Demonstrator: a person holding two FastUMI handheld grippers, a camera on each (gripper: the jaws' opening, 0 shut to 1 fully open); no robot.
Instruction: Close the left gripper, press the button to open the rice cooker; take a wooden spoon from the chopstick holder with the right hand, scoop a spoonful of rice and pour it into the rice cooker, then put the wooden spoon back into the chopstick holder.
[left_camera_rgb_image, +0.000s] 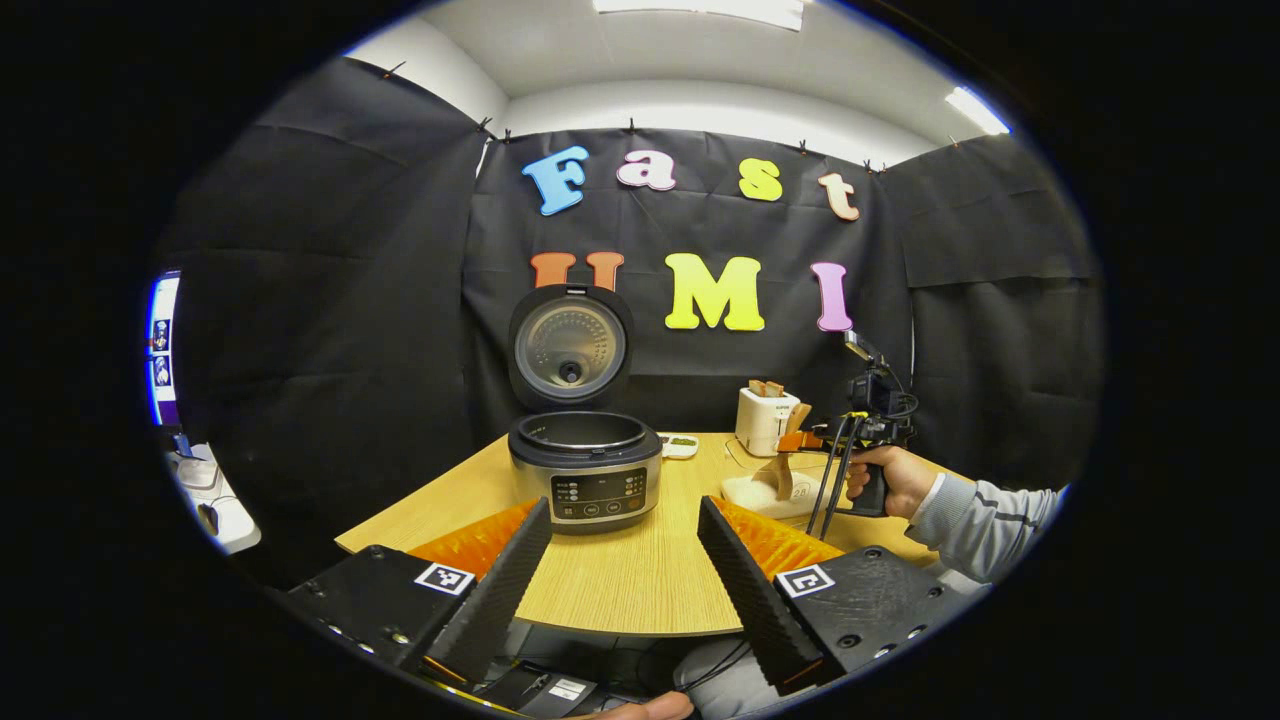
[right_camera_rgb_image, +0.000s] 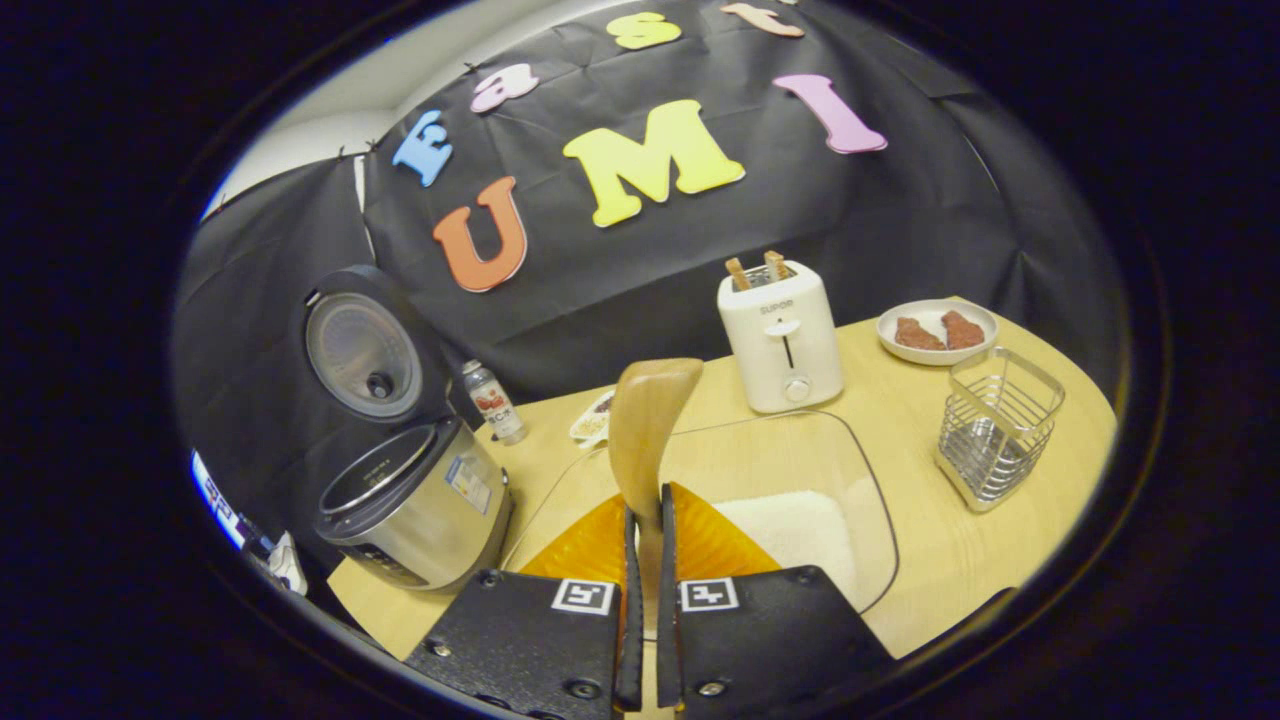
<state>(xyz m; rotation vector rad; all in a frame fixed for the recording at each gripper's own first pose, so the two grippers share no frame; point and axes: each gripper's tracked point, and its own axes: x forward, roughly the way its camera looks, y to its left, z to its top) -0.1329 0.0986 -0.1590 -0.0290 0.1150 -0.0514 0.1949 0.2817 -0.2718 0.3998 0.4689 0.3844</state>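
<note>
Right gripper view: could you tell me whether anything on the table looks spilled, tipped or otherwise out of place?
Nothing stands out. The rice cooker stands upright with its lid open, the rice stays inside the clear container, the wire chopstick holder and toaster are upright, and the wooden spoon is gripped between the right gripper jaws.

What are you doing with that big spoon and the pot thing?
A person holds a tool in each hand. The right tool is shut on a wooden spoon, holding it above a clear container of rice. The rice cooker sits to the side with its lid already up, ready for rice. The left tool is open, back from the cooker and holding nothing. The wire chopstick holder waits on the table for the spoon to come back.
</note>
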